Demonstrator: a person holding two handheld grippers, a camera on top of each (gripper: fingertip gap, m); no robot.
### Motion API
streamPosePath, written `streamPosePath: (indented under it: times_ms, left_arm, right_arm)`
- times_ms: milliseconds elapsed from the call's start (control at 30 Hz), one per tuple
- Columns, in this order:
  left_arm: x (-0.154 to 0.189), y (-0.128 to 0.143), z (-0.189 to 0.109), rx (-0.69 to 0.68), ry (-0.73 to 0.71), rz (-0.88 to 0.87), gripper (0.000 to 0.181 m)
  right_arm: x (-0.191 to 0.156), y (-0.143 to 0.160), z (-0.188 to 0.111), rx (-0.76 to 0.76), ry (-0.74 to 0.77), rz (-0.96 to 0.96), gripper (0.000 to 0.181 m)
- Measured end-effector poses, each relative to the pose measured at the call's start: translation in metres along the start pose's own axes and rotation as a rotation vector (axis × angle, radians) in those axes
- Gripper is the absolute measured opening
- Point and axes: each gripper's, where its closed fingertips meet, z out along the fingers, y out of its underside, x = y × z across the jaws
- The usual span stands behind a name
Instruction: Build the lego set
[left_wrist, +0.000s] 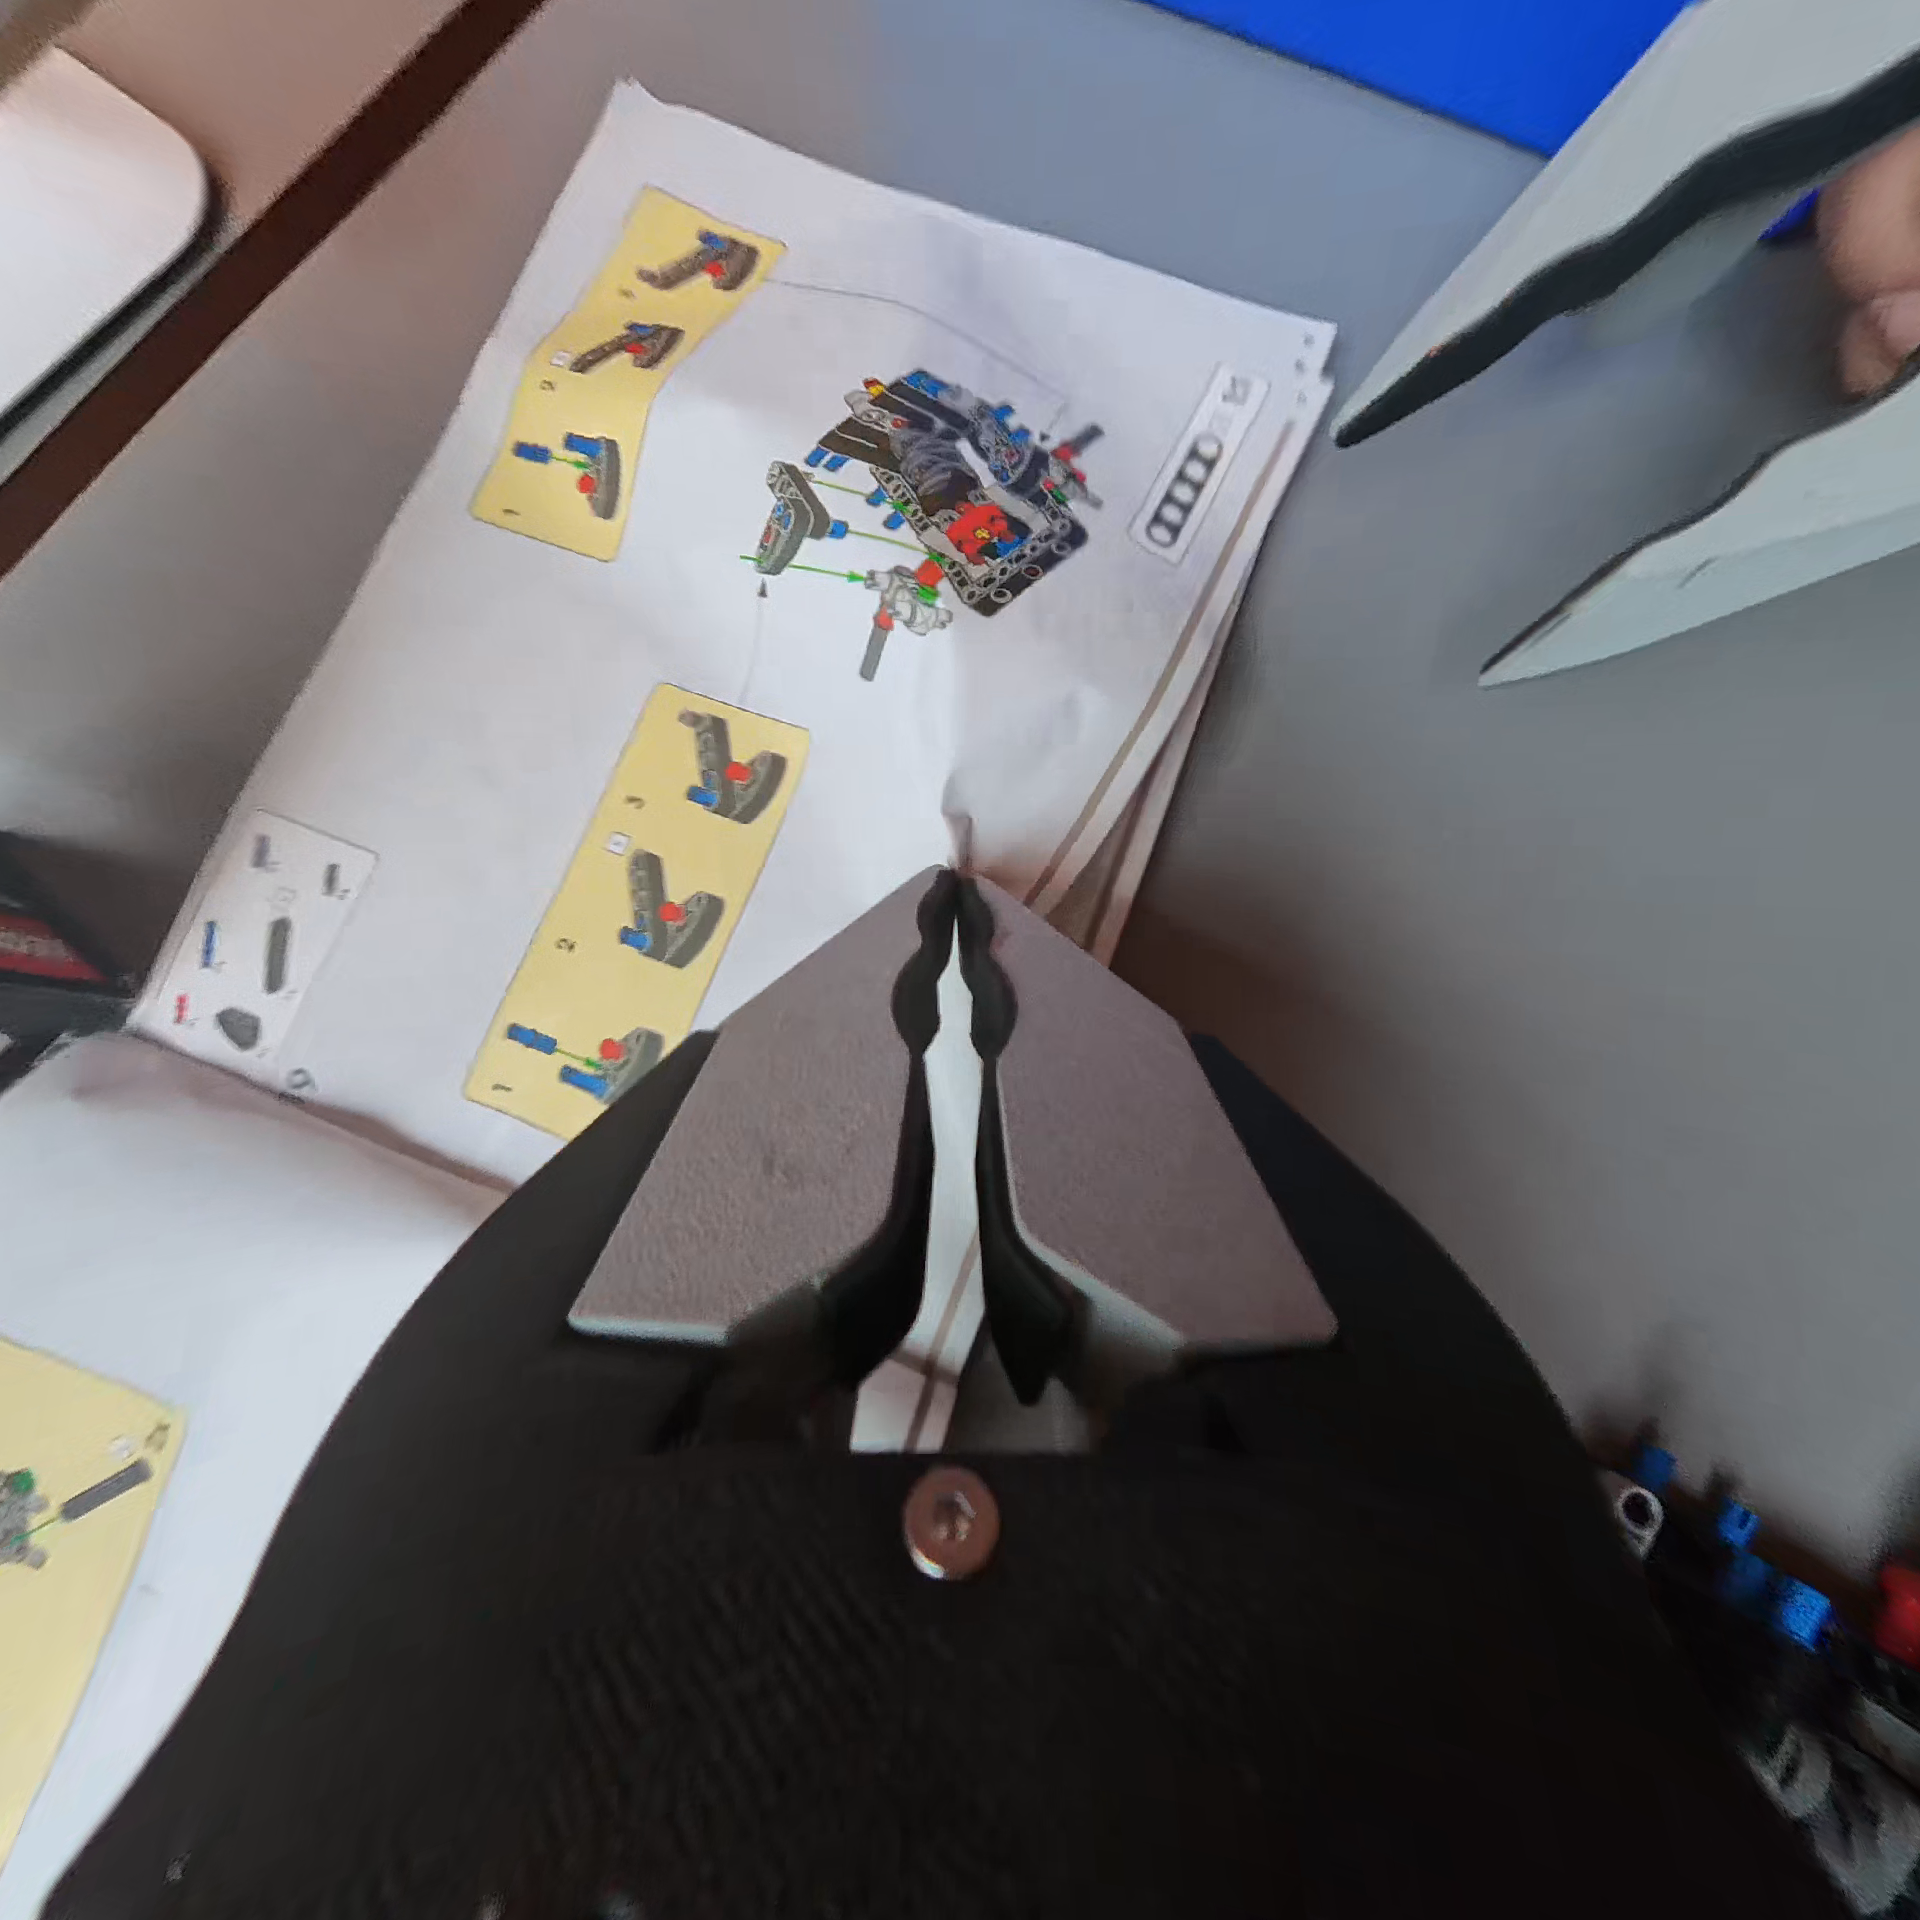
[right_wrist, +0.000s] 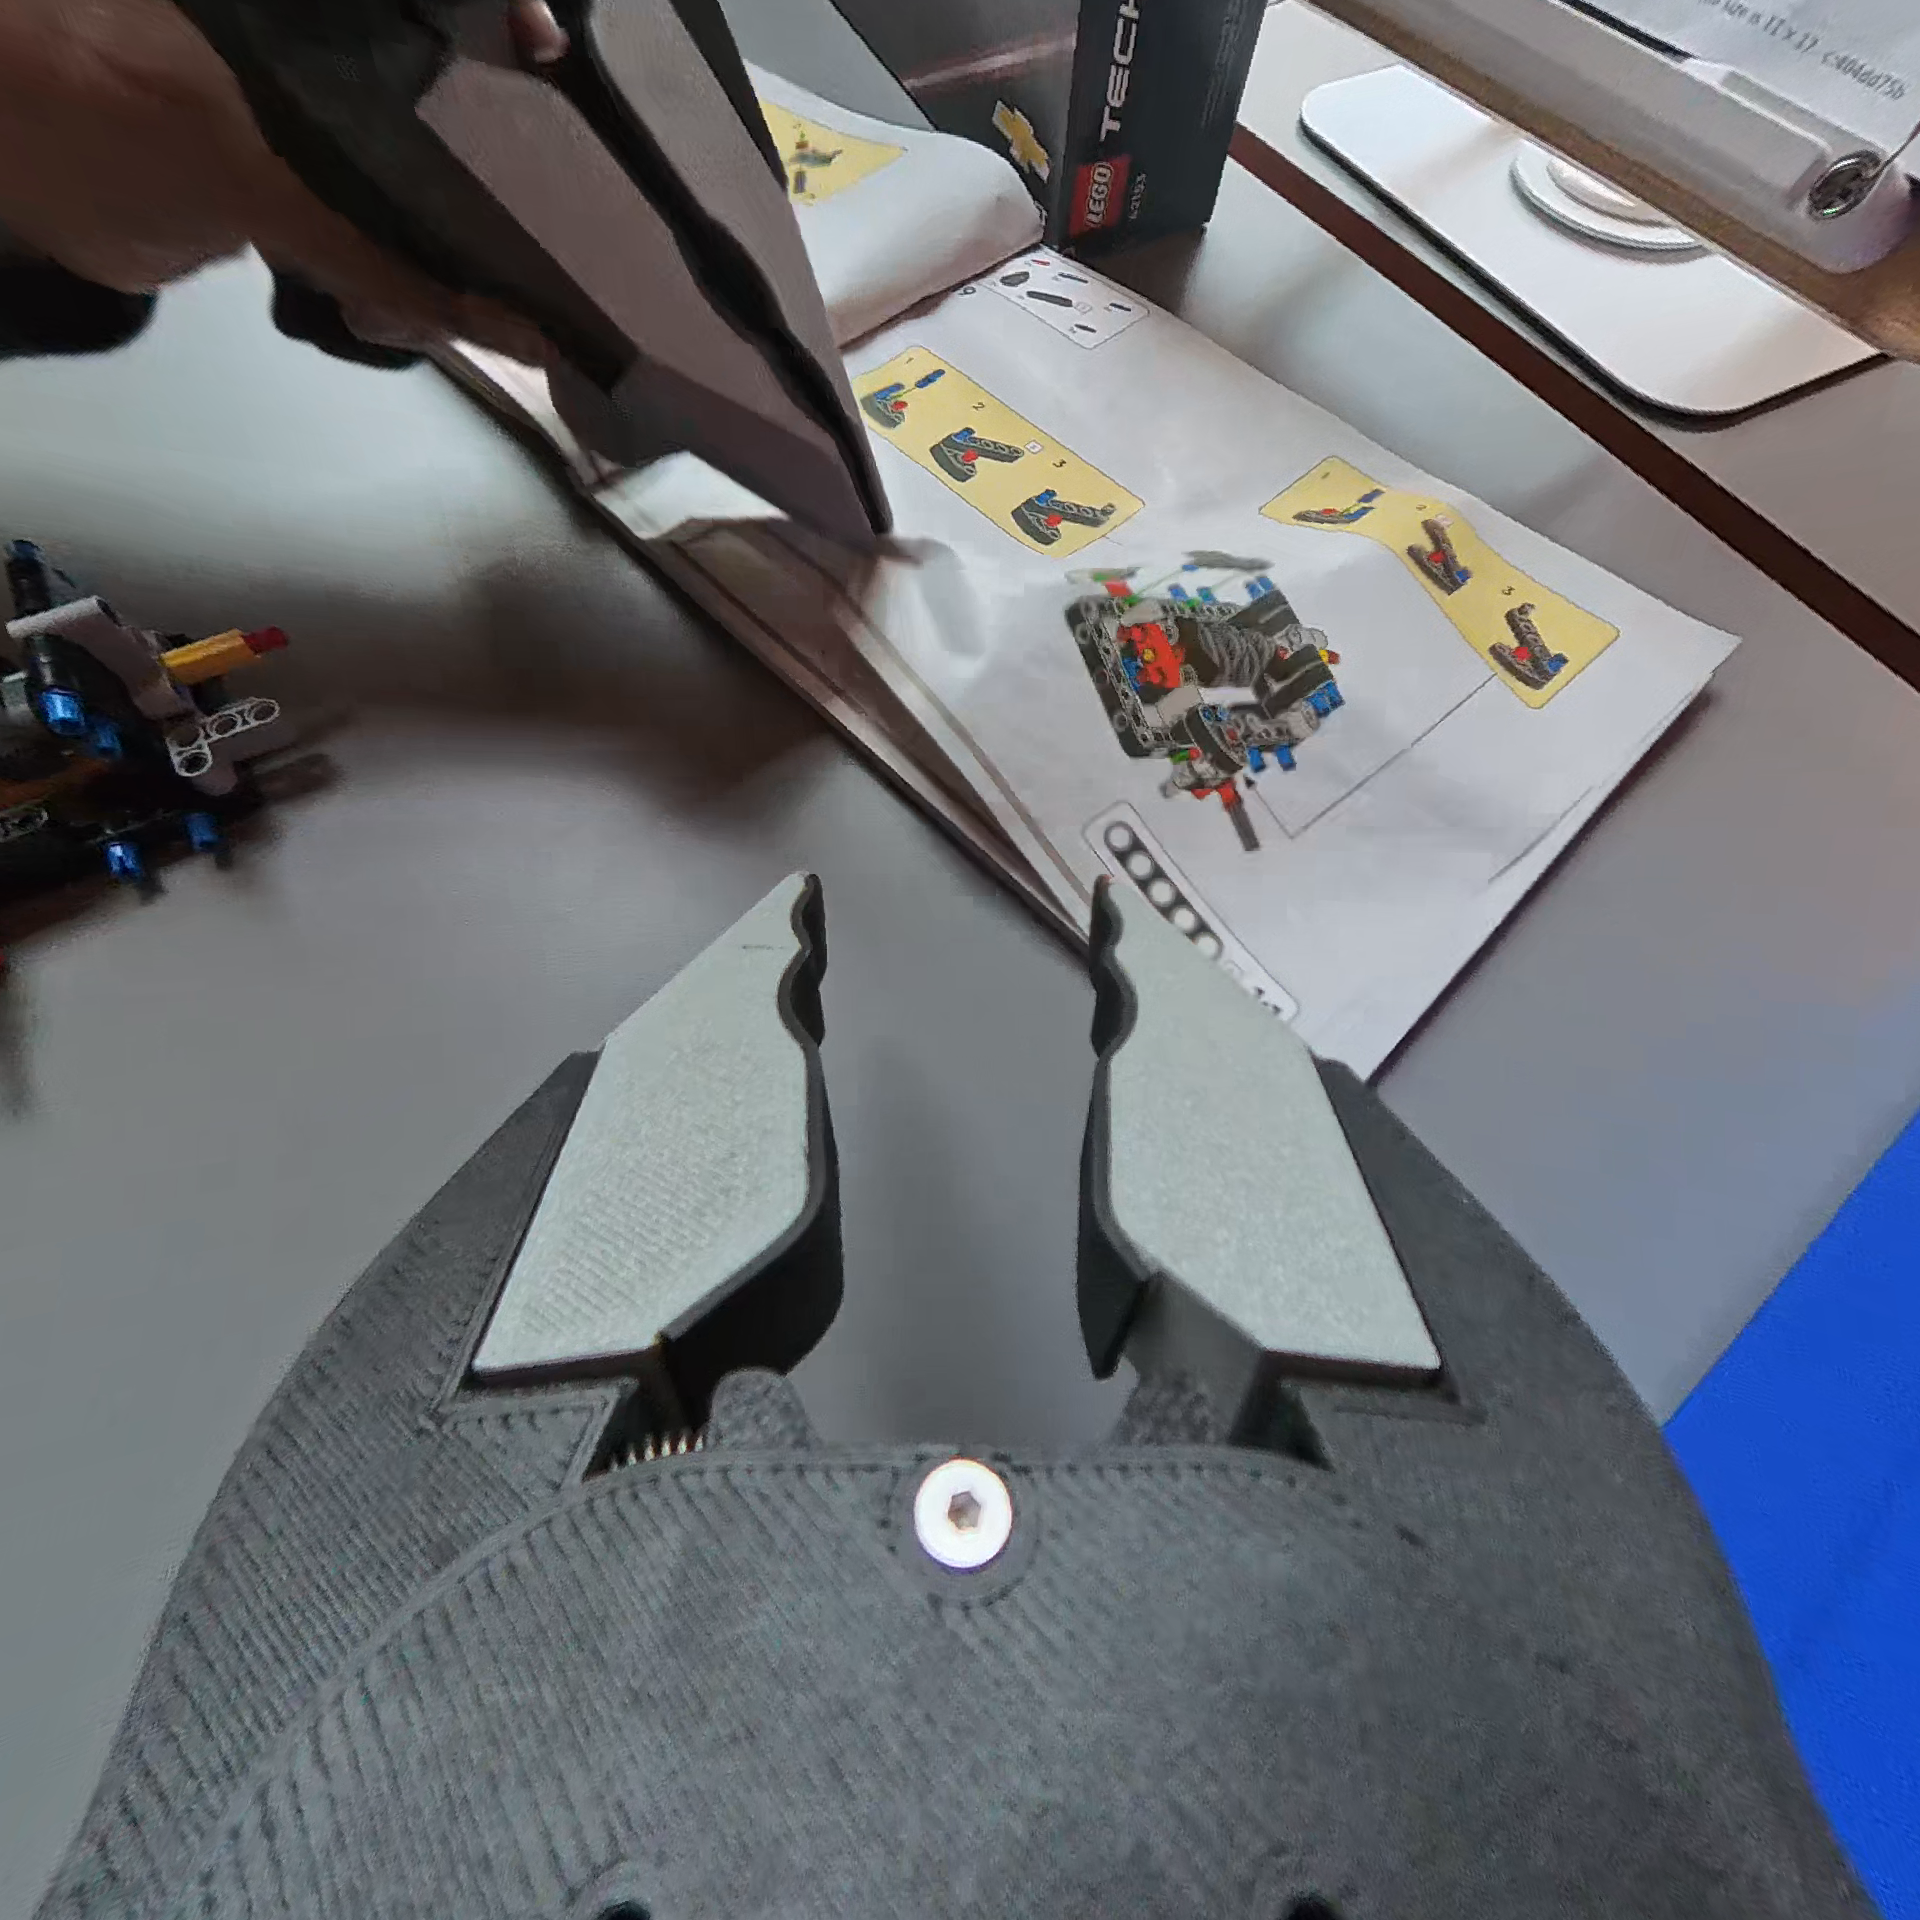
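Fingers (left_wrist: 971, 935) of your left gripper (left_wrist: 954, 883) are clenched on the top page edge of the instruction booklet (left_wrist: 883, 644), which lies open on the grey table (left_wrist: 1455, 1039). Paper's thin, floppy, tears easily; pinch only at the margin. Right gripper (right_wrist: 956, 914) hangs released, empty. Partly built lego model (right_wrist: 125, 727) sits well left: light, rigid, knobbly, likely best gripped by its frame beams.

White paper instruction booklet (left_wrist: 904, 644) (right_wrist: 1299, 644) is lying open and flat on the grey table; part-built black, blue-pinned lego model (right_wrist: 114, 748) is sitting well apart.
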Motion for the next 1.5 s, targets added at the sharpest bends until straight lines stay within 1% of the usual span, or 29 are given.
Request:
streamPosePath:
  times_ms: [133,233,333,400,600,733,833,900,967,1100,1167,1267,1333,1400,1433,1467,1500]
  left_arm:
    - [-0.021,-0.012,-0.028,0.068,-0.039,-0.049,0.0]
    - [-0.024,-0.013,-0.045,0.131,-0.024,-0.098,0.0]
    - [-0.022,-0.01,-0.058,0.178,-0.02,-0.106,0.0]
    - [-0.02,-0.009,-0.062,0.194,-0.014,-0.109,0.0]
    - [-0.018,-0.008,-0.067,0.22,-0.01,-0.103,0.0]
    - [-0.017,-0.01,-0.068,0.234,0.0,-0.1,0.0]
    - [-0.015,-0.008,-0.07,0.244,0.006,-0.099,0.0]
    - [-0.012,-0.004,-0.074,0.259,0.012,-0.105,0.0]
    - [-0.011,0.001,-0.081,0.279,0.003,-0.114,0.0]
    - [-0.011,0.02,-0.099,0.305,-0.031,-0.155,0.0]
    - [-0.009,0.031,-0.114,0.341,-0.024,-0.205,0.0]
    - [-0.005,0.057,-0.144,0.387,-0.026,-0.307,0.0]
    - [0.0,0.074,-0.168,0.422,-0.049,-0.312,0.0]
    - [0.001,0.091,-0.185,0.41,-0.098,-0.306,0.002]
    - [-0.002,0.099,-0.191,0.389,-0.135,-0.309,0.01]
    - [-0.006,0.106,-0.196,0.369,-0.169,-0.31,0.017]
    - [-0.009,0.113,-0.201,0.353,-0.197,-0.308,0.02]
  right_arm:
    - [0.003,0.002,0.006,-0.02,0.043,-0.044,0.049]
    - [-0.001,0.003,0.014,-0.029,0.036,-0.013,0.049]
    - [0.001,0.001,0.024,-0.033,0.049,0.013,0.049]
    - [0.007,-0.007,0.032,-0.021,0.075,0.017,0.048]
    - [0.019,-0.038,0.055,0.042,0.074,0.085,0.049]
    - [0.023,-0.046,0.063,0.056,0.075,0.102,0.049]
    - [0.024,-0.051,0.071,0.071,0.061,0.131,0.045]
    - [0.021,-0.061,0.083,0.084,0.018,0.164,0.041]
    - [0.012,-0.078,0.098,0.105,-0.046,0.18,0.037]
    - [-0.03,-0.126,0.125,0.195,-0.214,0.153,0.034]
    - [-0.049,-0.138,0.141,0.186,-0.251,0.117,0.031]
    - [-0.082,-0.14,0.164,0.103,-0.323,0.048,0.021]
    - [-0.098,-0.131,0.181,0.002,-0.338,0.001,0.023]
    - [-0.112,-0.117,0.195,-0.097,-0.355,-0.053,0.024]
    - [-0.117,-0.111,0.199,-0.133,-0.353,-0.085,0.025]
    - [-0.117,-0.11,0.2,-0.142,-0.325,-0.126,0.022]
    - [-0.119,-0.111,0.199,-0.129,-0.314,-0.164,0.019]
